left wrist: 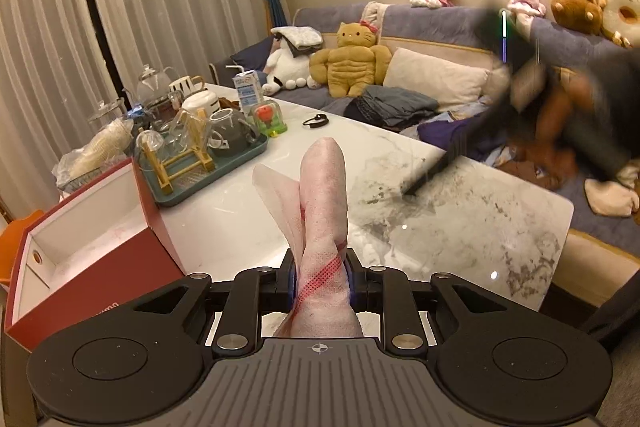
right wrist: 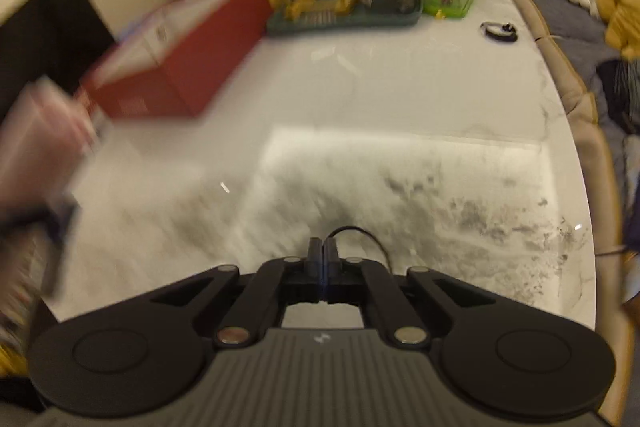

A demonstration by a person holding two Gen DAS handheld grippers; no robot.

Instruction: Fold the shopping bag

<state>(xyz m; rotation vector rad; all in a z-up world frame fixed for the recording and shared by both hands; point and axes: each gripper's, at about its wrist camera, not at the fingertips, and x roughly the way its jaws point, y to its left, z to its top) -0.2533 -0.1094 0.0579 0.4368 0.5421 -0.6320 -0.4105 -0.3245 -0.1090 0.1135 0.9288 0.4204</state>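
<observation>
Left tool (left wrist: 320, 283) is clamped on the shopping bag (left wrist: 323, 195), its two fingers pressed against either side of a rolled, bunched length of the bag. That bag is pale pink, thin and slightly translucent, with a fine woven-looking texture and a band of red dotted print slanting across it right where the fingers pinch. From the grip it stands up and away from the camera as a rounded tube with a blunt top, held above the desk (left wrist: 224, 227), and a looser, paler flap (left wrist: 276, 195) fans out on its left side. A short stub of the bag also shows below the fingers, close to the tool body.

Right tool (right wrist: 320, 259) has its fingers together with nothing between them; a thin black cable loops just past the tips. It hangs over the grey-mottled part of the white marble desk (right wrist: 360, 99), and its view is smeared by motion blur. At that view's left edge a pink blur (right wrist: 40, 147) shows, too smeared to name with certainty.

Farther along the desk sits a red box (left wrist: 92, 247) with a white inside, open at the top. Beyond it is a teal tray (left wrist: 208, 163) of glassware, a milk carton (left wrist: 247, 87) with a straw, and a small green toy case (left wrist: 270, 119). A sofa (left wrist: 440, 27) with plush toys runs behind.
</observation>
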